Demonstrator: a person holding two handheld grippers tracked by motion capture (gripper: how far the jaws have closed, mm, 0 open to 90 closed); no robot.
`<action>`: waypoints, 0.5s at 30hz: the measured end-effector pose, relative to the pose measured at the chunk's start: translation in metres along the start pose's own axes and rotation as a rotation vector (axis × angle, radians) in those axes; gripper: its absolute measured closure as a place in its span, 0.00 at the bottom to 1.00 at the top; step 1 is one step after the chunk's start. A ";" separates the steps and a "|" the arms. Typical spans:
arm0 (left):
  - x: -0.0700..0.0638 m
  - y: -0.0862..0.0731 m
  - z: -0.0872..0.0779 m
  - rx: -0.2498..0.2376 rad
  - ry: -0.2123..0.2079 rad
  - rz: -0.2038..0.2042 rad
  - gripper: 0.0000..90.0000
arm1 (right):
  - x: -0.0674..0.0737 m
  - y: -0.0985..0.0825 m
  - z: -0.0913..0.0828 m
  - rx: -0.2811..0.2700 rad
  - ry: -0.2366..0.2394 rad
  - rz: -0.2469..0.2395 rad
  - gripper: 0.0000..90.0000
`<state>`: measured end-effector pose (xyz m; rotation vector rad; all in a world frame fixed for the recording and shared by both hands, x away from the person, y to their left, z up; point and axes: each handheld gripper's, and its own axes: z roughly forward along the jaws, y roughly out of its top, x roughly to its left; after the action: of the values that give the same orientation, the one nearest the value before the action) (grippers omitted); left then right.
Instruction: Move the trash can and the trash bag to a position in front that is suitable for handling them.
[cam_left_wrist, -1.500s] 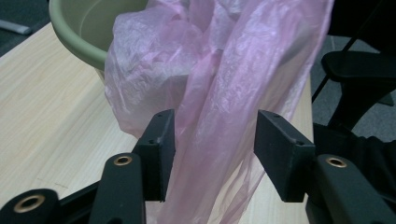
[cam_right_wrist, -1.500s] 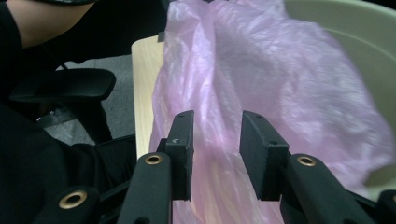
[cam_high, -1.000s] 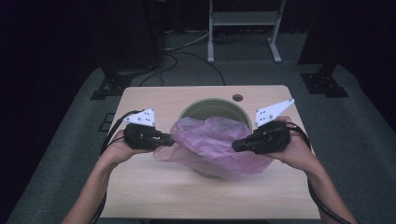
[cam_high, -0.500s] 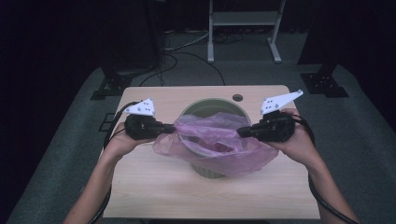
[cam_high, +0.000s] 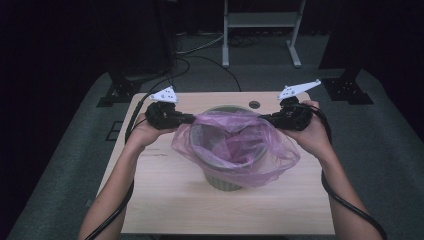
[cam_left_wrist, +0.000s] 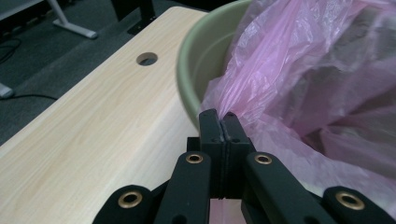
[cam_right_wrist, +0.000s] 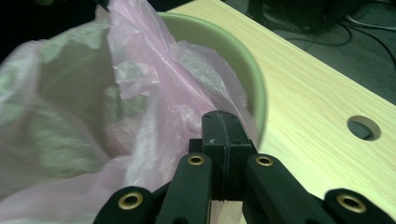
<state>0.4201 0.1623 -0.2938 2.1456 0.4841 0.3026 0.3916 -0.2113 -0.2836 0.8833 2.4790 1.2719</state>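
Observation:
A pale green bin (cam_high: 224, 183) stands in the middle of the wooden table (cam_high: 165, 200). A thin pink plastic bag (cam_high: 235, 147) is spread over the bin's mouth and sags into it. My left gripper (cam_high: 192, 119) is shut on the bag's left edge, level with the rim. In the left gripper view the jaws (cam_left_wrist: 222, 122) pinch pink film (cam_left_wrist: 317, 84) just outside the bin's rim (cam_left_wrist: 196, 60). My right gripper (cam_high: 262, 119) is shut on the bag's right edge. In the right gripper view the gripper (cam_right_wrist: 223, 122) clamps the film (cam_right_wrist: 93, 93) beside the rim (cam_right_wrist: 247, 70).
A round cable hole (cam_high: 254, 104) sits in the table near its far edge, behind the bin. Black cables trail from both grippers along the forearms. Beyond the table, a white stand's legs (cam_high: 260, 45) and black equipment feet (cam_high: 115, 95) rest on the grey floor.
Both grippers have moved toward the far side of the table and a little apart, drawing the bag's mouth open and back over the bin.

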 end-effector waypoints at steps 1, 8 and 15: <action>0.003 0.001 0.003 -0.004 0.006 -0.008 1.00 | -0.003 0.000 0.003 0.004 -0.005 0.004 1.00; 0.018 0.004 0.020 -0.001 0.026 -0.039 1.00 | -0.024 -0.001 0.013 -0.049 -0.034 0.078 1.00; 0.025 0.003 0.037 -0.011 0.021 -0.074 1.00 | -0.037 -0.010 0.020 -0.052 -0.044 0.135 1.00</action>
<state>0.4577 0.1456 -0.3113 2.1098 0.5711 0.2855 0.4259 -0.2245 -0.3066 1.0695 2.3761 1.3378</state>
